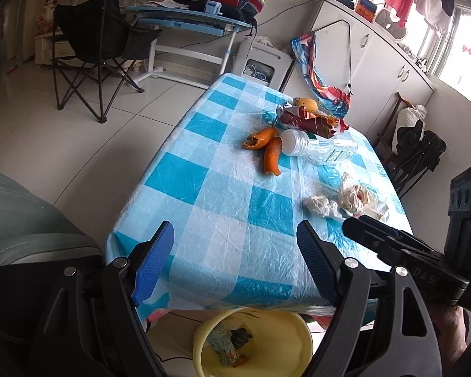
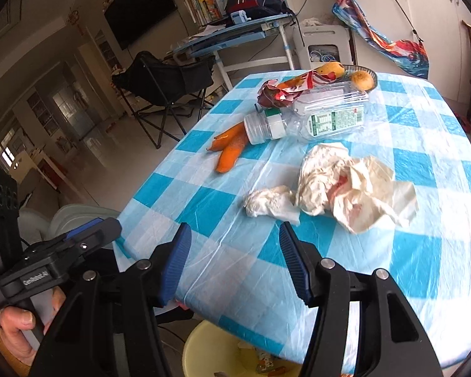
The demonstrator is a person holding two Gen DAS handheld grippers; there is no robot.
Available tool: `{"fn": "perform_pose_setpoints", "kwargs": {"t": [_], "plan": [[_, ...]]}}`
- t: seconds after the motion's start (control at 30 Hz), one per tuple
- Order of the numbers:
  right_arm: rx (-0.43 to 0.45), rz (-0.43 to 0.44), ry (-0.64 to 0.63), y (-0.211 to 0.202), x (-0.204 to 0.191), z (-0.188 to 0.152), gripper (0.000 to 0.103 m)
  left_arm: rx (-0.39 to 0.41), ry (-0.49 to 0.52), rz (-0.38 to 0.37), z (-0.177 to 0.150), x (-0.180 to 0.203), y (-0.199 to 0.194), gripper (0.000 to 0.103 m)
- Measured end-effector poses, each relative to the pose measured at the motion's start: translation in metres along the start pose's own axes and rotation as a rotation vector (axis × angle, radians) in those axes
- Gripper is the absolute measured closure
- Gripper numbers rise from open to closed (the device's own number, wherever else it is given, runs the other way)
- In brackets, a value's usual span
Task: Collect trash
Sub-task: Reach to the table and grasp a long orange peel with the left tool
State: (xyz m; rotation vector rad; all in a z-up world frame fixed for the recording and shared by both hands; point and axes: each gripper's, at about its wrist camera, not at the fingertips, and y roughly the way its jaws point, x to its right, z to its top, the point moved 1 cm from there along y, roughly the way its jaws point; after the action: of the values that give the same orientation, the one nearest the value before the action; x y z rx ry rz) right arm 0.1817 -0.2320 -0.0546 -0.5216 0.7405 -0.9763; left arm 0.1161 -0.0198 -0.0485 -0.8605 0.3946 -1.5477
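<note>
Right gripper (image 2: 235, 260) hung over the near edge of the checked table (image 2: 424, 251), jaws apart, nothing between them. The crumpled tissue (image 2: 267, 202) lay ahead of it and slightly right, well apart, touching the larger wad of stained paper (image 2: 348, 185) on that wad's left; the pair's long axis ran left to right across the approach. Left gripper (image 1: 235, 264), also spread wide and empty, sat farther from the tissue, so the right was judged nearer. A yellow basin (image 1: 285, 323) stood on the floor below the table's near edge, some wrappers already in it.

yellow bin (image 1: 298, 323) partly under table, contents maybe wrappers
</note>
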Motion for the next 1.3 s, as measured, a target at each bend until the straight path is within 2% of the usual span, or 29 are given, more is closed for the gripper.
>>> {"fn": "perform_pose_setpoints", "kwargs": {"t": [0.23,0.3,0.37,0.5,0.7,0.87,0.9,0.97,1.13,1.3], "plan": [[-0.021,-0.082,-0.096,0.036,0.006,0.007,0.046,-0.019,-0.027,0.017,0.026,0.002,0.03,0.026],[-0.042,-0.096,-0.107,0.041,0.009,0.004,0.056,-0.023,-0.011,0.017,0.033,0.008,0.041,0.026],[-0.04,-0.109,-0.131,0.041,0.009,0.005,0.061,-0.032,0.005,0.016,0.038,0.015,0.054,0.026],[-0.048,-0.097,-0.149,0.038,0.011,0.008,0.077,-0.05,0.017,0.015,0.049,0.026,0.079,0.027],[-0.064,-0.045,-0.152,0.032,0.008,0.005,0.08,-0.098,0.08,0.026,0.063,0.044,0.117,0.044],[-0.076,-0.004,-0.13,0.03,0.009,0.004,0.08,-0.146,0.133,0.035,0.064,0.057,0.143,0.07],[-0.08,0.003,-0.124,0.03,0.01,0.004,0.08,-0.135,0.145,0.045,0.064,0.058,0.144,0.071],[-0.085,0.014,-0.118,0.03,0.009,0.004,0.08,-0.133,0.165,0.043,0.065,0.062,0.148,0.086],[-0.094,0.035,-0.133,0.028,0.002,0.003,0.08,-0.134,0.177,0.025,0.061,0.063,0.144,0.089],[-0.093,0.043,-0.151,0.017,-0.006,-0.004,0.08,-0.14,0.169,0.012,0.049,0.054,0.121,0.09]]}}
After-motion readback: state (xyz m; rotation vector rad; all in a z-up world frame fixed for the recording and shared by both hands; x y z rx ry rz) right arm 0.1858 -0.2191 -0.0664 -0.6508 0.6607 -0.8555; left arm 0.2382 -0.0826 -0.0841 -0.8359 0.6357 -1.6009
